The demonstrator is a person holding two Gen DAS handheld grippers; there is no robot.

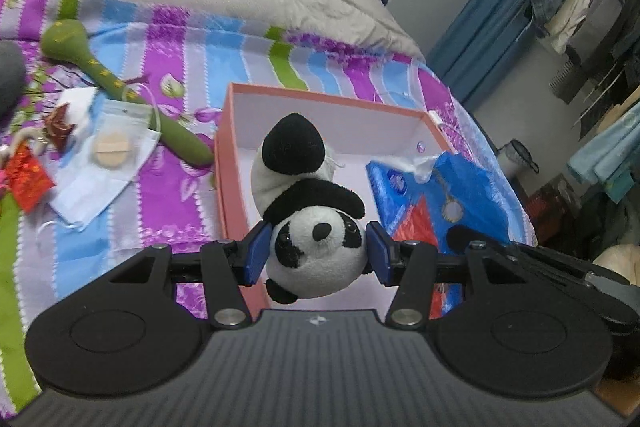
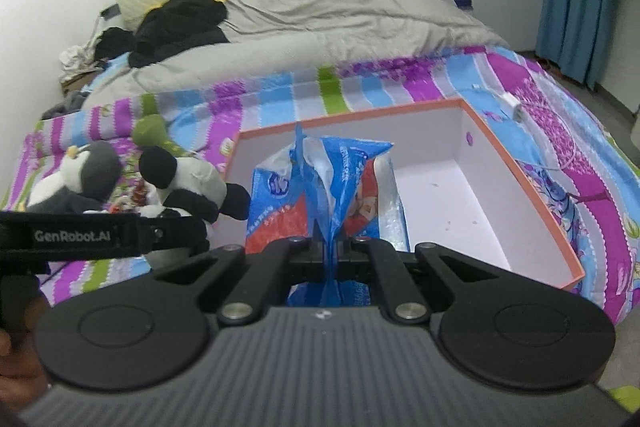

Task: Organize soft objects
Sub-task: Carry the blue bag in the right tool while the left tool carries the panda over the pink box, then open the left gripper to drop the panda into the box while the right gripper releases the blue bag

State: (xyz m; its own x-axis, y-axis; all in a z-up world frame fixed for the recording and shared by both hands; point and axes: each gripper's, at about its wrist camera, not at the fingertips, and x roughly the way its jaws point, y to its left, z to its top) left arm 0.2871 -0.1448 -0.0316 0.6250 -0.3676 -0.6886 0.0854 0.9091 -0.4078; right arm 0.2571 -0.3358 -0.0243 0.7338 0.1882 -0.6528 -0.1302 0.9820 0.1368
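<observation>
My left gripper (image 1: 318, 253) is shut on the head of a black-and-white panda plush (image 1: 308, 203), which hangs over the near left part of the open pink box (image 1: 224, 155). In the right wrist view the panda plush (image 2: 188, 187) shows just left of the box (image 2: 532, 195), with the left gripper's strap below it. My right gripper (image 2: 329, 247) is shut on the top fold of a blue tissue pack (image 2: 320, 187), held over the box's left half. The same tissue pack (image 1: 432, 195) appears at the box's right in the left wrist view.
The box sits on a striped purple, blue and green bedsheet (image 1: 180, 39). A green plush mallet (image 1: 120, 87), a face mask (image 1: 96, 167) and red packets (image 1: 24, 179) lie left of it. A grey penguin plush (image 2: 76, 179) lies further left. Grey duvet (image 2: 320, 23) and black clothes (image 2: 176, 27) lie behind.
</observation>
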